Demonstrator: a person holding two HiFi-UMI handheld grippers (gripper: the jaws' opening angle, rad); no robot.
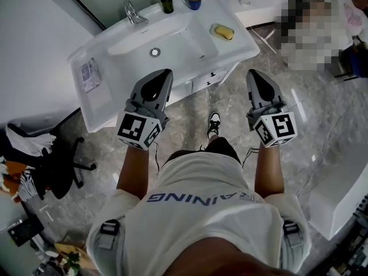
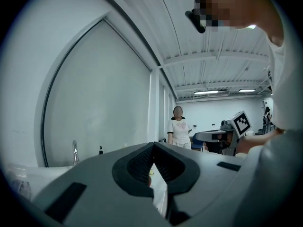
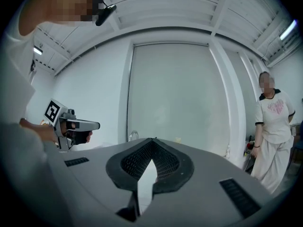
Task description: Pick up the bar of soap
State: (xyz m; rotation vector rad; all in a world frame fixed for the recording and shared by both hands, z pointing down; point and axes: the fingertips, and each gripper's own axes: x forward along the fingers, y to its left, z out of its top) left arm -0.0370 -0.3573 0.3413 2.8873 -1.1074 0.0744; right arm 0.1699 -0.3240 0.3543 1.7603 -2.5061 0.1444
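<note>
The yellow bar of soap [image 1: 223, 31] lies in a shallow dish on the right side of the white sink counter [image 1: 241, 45]. Both grippers are held in front of the vanity, short of the counter and apart from the soap. My left gripper [image 1: 165, 73] points at the counter's front edge, below the basin. Its jaws are shut with nothing between them, and the tips meet in the left gripper view [image 2: 154, 144]. My right gripper [image 1: 253, 73] hangs off the counter's right front corner, also shut and empty [image 3: 152, 140]. The soap is too small to make out in either gripper view.
A faucet [image 1: 133, 13], a dark bottle [image 1: 167, 2] and a blue cup [image 1: 194, 2] stand along the counter's back. A packet [image 1: 89, 73] lies at its left end. An office chair [image 1: 63, 165] is on the left, and a person [image 3: 272, 126] stands to the right.
</note>
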